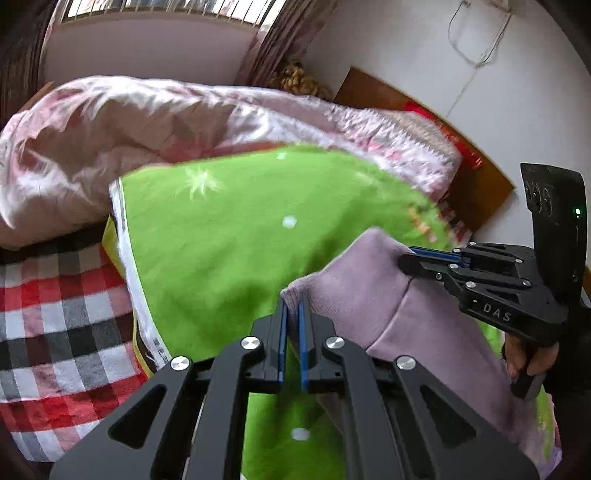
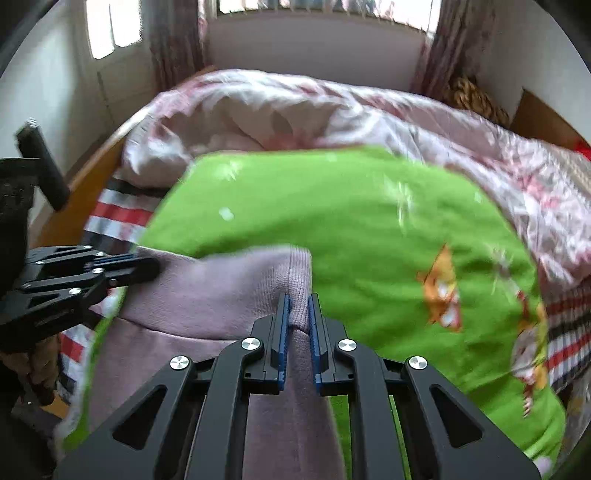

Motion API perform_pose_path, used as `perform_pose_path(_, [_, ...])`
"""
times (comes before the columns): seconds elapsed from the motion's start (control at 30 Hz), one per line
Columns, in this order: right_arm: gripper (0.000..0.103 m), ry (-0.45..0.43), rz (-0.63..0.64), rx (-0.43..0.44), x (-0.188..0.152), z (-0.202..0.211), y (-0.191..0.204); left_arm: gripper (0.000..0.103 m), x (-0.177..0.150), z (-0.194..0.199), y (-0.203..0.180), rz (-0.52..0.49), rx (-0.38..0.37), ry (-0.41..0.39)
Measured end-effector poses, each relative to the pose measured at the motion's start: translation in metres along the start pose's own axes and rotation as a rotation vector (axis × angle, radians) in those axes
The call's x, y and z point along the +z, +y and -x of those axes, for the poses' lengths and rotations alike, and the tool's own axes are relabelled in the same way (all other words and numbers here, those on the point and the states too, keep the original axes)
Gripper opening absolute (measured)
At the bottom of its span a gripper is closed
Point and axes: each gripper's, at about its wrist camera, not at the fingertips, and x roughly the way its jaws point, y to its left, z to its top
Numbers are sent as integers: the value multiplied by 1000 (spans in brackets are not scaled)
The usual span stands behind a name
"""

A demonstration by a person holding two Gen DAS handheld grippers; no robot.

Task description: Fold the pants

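Both grippers angle downward over the green blanket (image 1: 229, 236) on a bed, left gripper (image 1: 292, 314) and right gripper (image 2: 298, 314) each clamped on the lilac pants' (image 2: 207, 291) ribbed waistband.

A bright green blanket (image 1: 240, 236) with pale star shapes and cartoon figures is spread over a red, white and black checked sheet (image 1: 55, 317) on the bed. Behind it lies a bunched pink-and-white floral quilt (image 2: 295, 110). A wooden headboard (image 1: 476, 184) meets the white wall; curtains (image 2: 173, 40) flank the window (image 2: 314, 5).
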Motion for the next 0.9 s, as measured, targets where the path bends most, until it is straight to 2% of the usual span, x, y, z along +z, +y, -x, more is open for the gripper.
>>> perform_pose_path(0.1, [12, -20, -77, 24, -5, -1, -10, 5, -7, -7, -2, -38, 27, -2])
perform_pose_path(0.2, [22, -19, -94, 9, -2, 5, -9, 11, -6, -4, 0, -22, 48, -9])
perform_pose_path(0.23, [35, -18, -110, 5, -1, 11, -11, 20, -4, -3, 2, -9, 81, -17])
perform_pose_path(0.27, [41, -37, -141, 3, 0, 28, -15, 39, -2, 2, 4, 8, 141, -27])
perform_pose_path(0.3, [42, -67, -164, 5, -1, 44, -19, 52, 0, 11, 6, 26, 200, -50])
perform_pose_path(0.33, [47, -101, -191, 3, -5, 64, -26, 77, 2, 21, 7, 39, 237, -83])
perform_pose_path(0.37, [59, -135, -226, -8, -12, 88, -36, 83, 3, 34, 6, 43, 255, -123])
perform_pose_path(0.4, [68, -188, -289, -53, -30, 124, -53, 83, 3, 48, 3, 31, 244, -158])
perform_pose_path(0.43, [83, -211, -322, -94, -43, 142, -64, 87, 3, 62, -5, -2, 201, -177])
perform_pose_path(0.47, [85, -231, -359, -144, -62, 163, -78, 94, 2, 71, -14, -32, 154, -177])
perform_pose_path(0.5, [85, -228, -408, -199, -91, 185, -98, 96, -1, 77, -24, -59, 101, -169])
perform_pose_path(0.53, [84, -208, -469, -249, -119, 198, -117, 100, -6, 81, -39, -102, 17, -143])
perform_pose_path(0.57, [76, -188, -528, -278, -140, 206, -131, 101, -11, 81, -53, -142, -47, -109])
perform_pose_path(0.6, [70, -159, -653, -289, -176, 214, -155, 101, -20, 76, -72, -205, -122, -50])
perform_pose_path(0.63, [65, -137, -777, -272, -209, 217, -172, 101, -29, 72, -86, -248, -156, -10])
perform_pose_path(0.7, [63, -116, -885, -239, -248, 217, -186, 101, -45, 61, -112, -329, -195, 52])
perform_pose_path(0.77, [61, -86, -930, -246, -274, 209, -186, 101, -63, 48, -134, -392, -199, 112])
perform_pose_path(0.9, [55, -77, -933, -205, -280, 187, -177, 101, -86, 20, -144, -418, -147, 224])
